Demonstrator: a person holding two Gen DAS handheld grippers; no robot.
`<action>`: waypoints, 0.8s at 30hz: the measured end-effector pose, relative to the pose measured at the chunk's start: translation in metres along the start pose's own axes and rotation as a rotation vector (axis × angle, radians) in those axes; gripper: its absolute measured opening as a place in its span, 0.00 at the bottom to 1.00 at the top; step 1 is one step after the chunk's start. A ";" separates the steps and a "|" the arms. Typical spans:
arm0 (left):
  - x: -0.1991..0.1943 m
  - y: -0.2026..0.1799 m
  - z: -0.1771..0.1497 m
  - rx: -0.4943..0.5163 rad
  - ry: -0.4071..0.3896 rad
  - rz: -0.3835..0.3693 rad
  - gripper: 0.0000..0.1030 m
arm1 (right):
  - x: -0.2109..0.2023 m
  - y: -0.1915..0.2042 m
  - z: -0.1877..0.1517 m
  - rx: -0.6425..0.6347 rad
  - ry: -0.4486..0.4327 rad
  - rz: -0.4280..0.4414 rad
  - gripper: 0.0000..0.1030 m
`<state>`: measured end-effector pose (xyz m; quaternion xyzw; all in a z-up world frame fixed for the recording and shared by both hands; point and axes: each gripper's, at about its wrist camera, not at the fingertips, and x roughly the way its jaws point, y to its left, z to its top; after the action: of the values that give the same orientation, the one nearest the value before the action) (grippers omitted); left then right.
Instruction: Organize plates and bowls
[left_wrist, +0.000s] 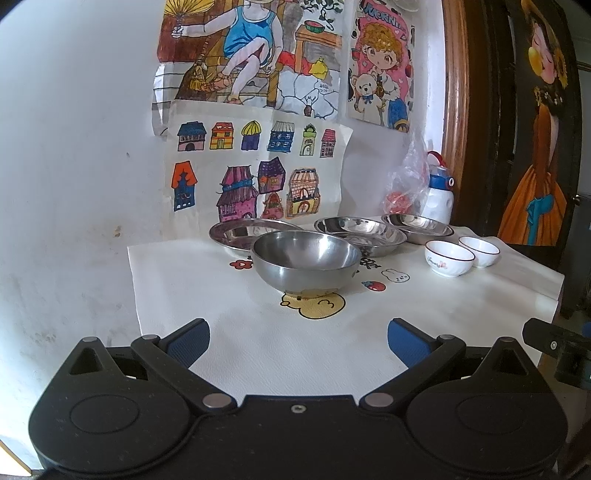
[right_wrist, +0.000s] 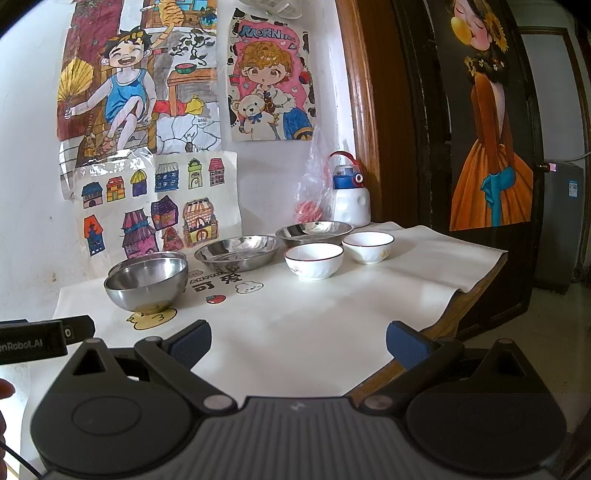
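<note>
The steel bowl (left_wrist: 306, 260) stands upright on the white-covered bench (left_wrist: 258, 350), with three steel plates (left_wrist: 364, 230) in a row just behind it toward the wall. Two white bowls (right_wrist: 314, 261) sit side by side to its right. Nearer than the steel bowl, the left claw (left_wrist: 298, 343) and right claw (right_wrist: 298, 343) hover spread wide, grasping nothing.

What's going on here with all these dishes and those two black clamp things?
A person holds a two-finger gripper in each hand, about to tidy the dishes. Both the left gripper and the right gripper are open and empty, short of the table. A steel bowl, three steel plates and two white bowls sit separately, none stacked yet.
</note>
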<state>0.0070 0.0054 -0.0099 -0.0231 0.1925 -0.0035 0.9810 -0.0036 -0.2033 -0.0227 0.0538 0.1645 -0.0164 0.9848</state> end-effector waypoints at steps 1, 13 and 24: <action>0.000 0.000 0.000 -0.002 0.000 0.001 0.99 | 0.000 0.001 0.000 -0.002 0.000 0.002 1.00; 0.004 -0.002 0.002 -0.006 0.021 0.017 0.99 | 0.002 0.001 0.000 -0.008 0.003 0.008 1.00; 0.012 -0.003 0.021 -0.010 0.005 0.033 0.99 | 0.019 -0.014 0.006 0.003 -0.008 0.009 1.00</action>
<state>0.0258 0.0030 0.0057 -0.0248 0.1955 0.0135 0.9803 0.0159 -0.2180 -0.0248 0.0561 0.1603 -0.0125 0.9854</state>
